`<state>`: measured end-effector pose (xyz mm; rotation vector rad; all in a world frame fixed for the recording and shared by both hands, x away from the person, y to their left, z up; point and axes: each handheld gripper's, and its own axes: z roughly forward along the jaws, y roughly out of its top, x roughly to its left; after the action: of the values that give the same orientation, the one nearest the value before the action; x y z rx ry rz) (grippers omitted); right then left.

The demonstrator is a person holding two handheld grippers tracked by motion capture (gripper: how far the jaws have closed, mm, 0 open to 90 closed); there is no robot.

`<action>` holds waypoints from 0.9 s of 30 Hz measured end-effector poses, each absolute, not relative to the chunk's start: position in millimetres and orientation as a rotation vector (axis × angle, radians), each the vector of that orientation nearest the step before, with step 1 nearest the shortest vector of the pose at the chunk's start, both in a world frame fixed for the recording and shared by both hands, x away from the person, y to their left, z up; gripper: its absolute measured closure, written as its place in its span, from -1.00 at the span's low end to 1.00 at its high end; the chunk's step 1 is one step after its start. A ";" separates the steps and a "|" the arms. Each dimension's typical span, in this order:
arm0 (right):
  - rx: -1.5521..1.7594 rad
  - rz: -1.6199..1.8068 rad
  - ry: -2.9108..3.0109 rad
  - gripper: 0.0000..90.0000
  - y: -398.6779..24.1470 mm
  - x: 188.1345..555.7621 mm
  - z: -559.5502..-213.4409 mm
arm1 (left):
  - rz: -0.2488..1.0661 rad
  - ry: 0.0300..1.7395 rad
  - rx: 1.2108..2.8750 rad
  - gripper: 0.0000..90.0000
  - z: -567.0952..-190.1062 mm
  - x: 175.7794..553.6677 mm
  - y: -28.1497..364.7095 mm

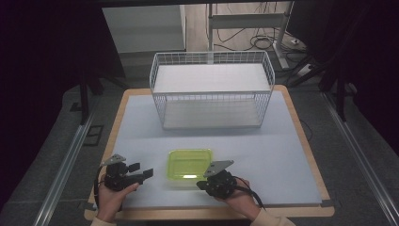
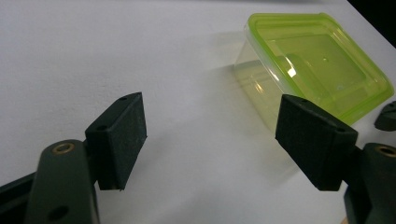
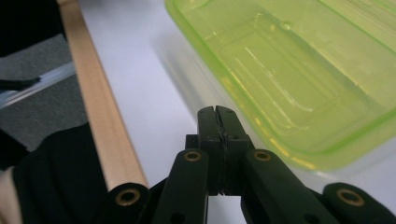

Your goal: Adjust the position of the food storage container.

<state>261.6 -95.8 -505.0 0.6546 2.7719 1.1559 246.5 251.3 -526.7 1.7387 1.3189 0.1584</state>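
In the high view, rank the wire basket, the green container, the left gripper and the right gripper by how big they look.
1. wire basket, by far the largest.
2. green container.
3. left gripper and right gripper: they look about alike, so no ranking between them. The basket also sits farthest from the camera.

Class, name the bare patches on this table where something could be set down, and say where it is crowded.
Free: the strip between the wire basket and the green container, and the mat on either side of the basket. Crowded: the near edge, where the left gripper and right gripper flank the container.

Bare mat [image 1: 282,150] lies between the green container [image 1: 189,165] and the wire basket [image 1: 211,89] beyond.
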 end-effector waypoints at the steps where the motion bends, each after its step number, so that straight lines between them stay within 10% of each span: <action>1: 0.650 1.162 2.770 1.00 -98.4 259.7 -503.8 | 0.158 1.319 1.737 -0.46 -526.5 246.4 251.4; 21: 1.101 1.164 2.424 0.94 -244.5 290.0 -487.1 | 0.159 1.318 1.732 -0.44 -524.2 245.8 250.9; 27: 1.140 1.154 2.384 0.18 -252.9 297.2 -490.9 | 0.155 1.325 1.731 -0.34 -523.8 245.2 251.6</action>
<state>297.2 -252.9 -490.9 1.1397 2.3843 1.1539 245.2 251.6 -523.8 1.7309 1.3248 0.1547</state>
